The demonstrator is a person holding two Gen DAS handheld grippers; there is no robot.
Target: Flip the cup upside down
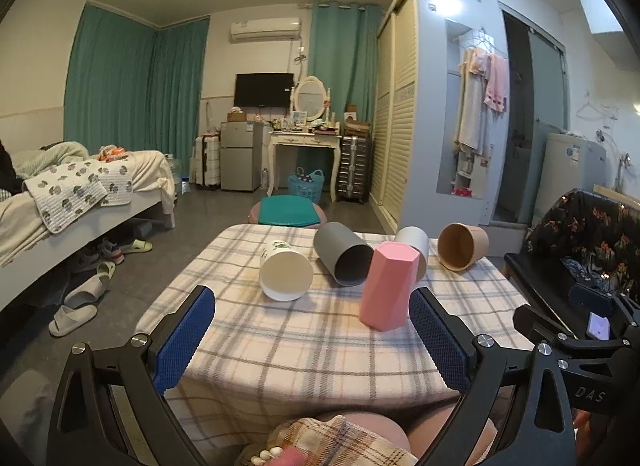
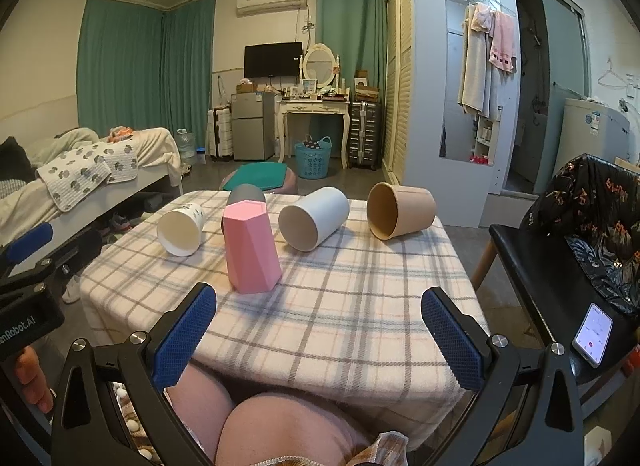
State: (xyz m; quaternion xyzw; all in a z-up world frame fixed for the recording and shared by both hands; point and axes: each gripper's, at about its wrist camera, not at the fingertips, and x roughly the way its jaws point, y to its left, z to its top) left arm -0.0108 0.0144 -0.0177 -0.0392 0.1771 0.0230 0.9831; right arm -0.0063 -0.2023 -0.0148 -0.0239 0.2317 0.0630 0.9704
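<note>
Both my jaws gape wide, gripping nothing. The pink cup stands mouth-down on the checked worktop — white cup, pale grey cup and brown cup lie sideways, visibly hollow.

This was a lived-in bedroom in a home. At the left of the frame stood an unmade bed with a floral quilt, slippers lying on the floor beside it. Teal curtains covered the far wall, with an air conditioner mounted high at centre and a dark television below it. Beside a small fridge was a cream dressing table with an oval mirror. At the right rose a louvred wardrobe, and clothes hung on hangers. A checked cloth covered the low table in the foreground.
</note>
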